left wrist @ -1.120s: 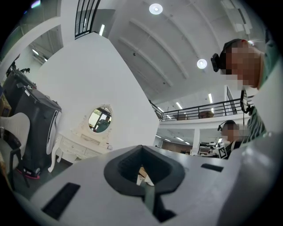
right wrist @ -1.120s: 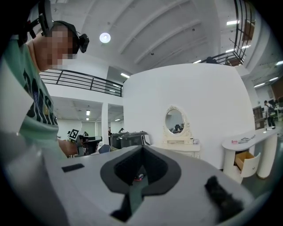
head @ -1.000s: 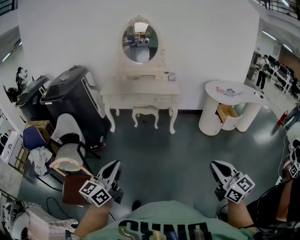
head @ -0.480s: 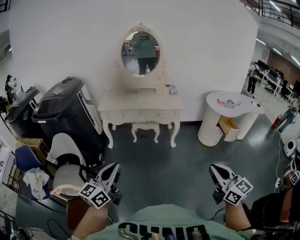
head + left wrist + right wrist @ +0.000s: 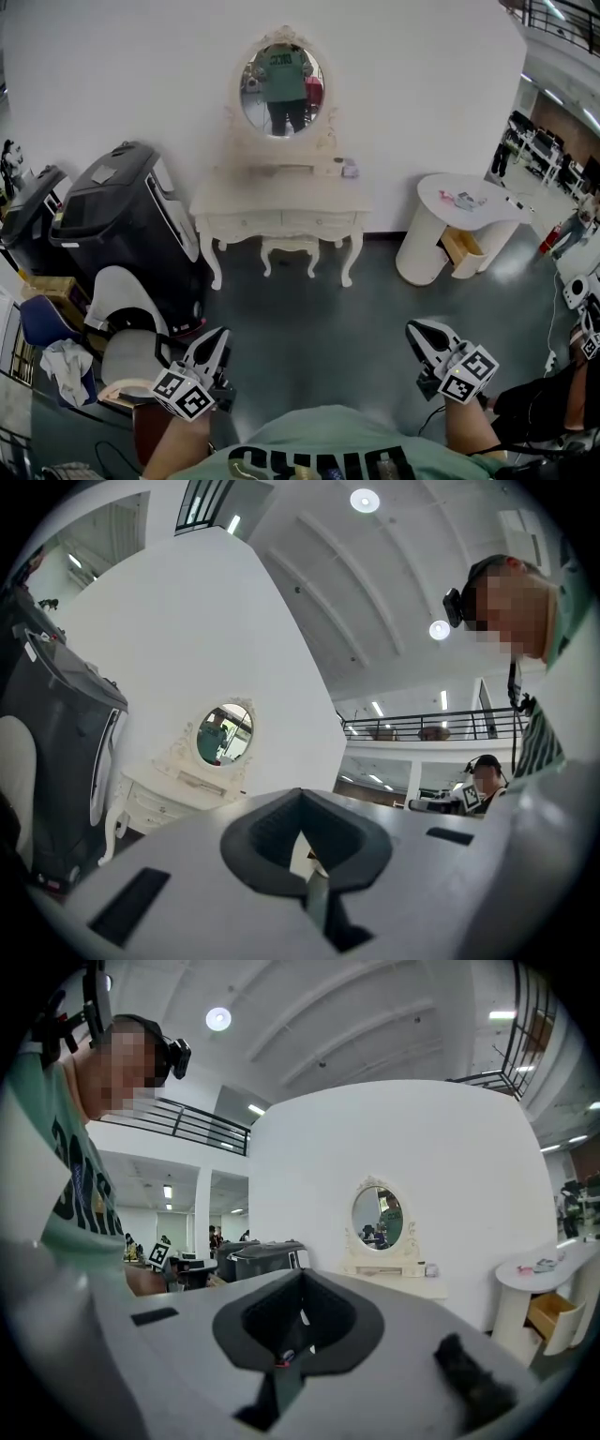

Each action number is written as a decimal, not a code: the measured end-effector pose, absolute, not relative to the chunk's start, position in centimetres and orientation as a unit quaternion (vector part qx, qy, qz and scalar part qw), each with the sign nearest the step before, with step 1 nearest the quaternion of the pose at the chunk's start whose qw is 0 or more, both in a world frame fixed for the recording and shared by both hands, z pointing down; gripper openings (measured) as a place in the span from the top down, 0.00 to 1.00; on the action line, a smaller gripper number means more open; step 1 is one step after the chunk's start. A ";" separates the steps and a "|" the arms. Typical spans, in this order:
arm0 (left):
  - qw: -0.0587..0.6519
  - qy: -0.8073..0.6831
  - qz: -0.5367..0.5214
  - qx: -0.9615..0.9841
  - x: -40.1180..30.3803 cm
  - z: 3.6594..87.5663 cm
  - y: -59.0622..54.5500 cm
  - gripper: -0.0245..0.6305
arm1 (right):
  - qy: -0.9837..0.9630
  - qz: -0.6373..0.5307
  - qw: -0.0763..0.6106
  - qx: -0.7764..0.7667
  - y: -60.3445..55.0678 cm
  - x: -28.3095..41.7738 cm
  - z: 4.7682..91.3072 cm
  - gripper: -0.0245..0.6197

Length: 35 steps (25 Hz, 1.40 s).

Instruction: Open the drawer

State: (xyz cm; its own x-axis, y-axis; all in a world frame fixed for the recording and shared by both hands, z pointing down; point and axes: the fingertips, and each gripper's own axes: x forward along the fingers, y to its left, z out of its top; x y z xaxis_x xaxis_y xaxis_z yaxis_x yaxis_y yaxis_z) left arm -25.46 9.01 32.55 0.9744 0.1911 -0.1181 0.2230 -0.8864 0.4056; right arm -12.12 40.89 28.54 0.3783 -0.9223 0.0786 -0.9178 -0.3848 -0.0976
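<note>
Against the wall point(image 5: 422, 84), the dressing table point(image 5: 281, 199) stands well ahead of both grippers. Its drawer point(image 5: 246, 222) sits flush, and the handle is too small to resolve. Both forearms point(image 5: 183, 436) are cut off at the lower frame edge. The left gripper point(image 5: 218, 335) and right gripper point(image 5: 419, 329) are held level, pointing toward the dressing table. Both pairs of jaws are closed together with nothing between them.
</note>
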 end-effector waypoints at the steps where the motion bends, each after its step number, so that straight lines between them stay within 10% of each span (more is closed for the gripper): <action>1: 0.211 0.105 -0.036 0.971 -24.9 32.5 9.0 0.96 | 0.556 -0.061 0.022 -0.828 40.7 -11.4 28.6 0.95; 35: 0.193 -0.014 -0.035 0.980 1.1 32.6 12.2 0.96 | 0.664 -0.060 0.033 -0.745 38.6 21.4 31.7 0.95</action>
State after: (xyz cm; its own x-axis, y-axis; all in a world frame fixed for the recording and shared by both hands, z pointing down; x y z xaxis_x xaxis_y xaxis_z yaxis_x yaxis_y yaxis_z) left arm 1.14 12.18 32.64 0.9971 -0.0417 -0.0631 -0.0146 -0.9248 0.3802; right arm 21.42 38.61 31.72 0.1120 -0.9926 0.0460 -0.9846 -0.1171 -0.1295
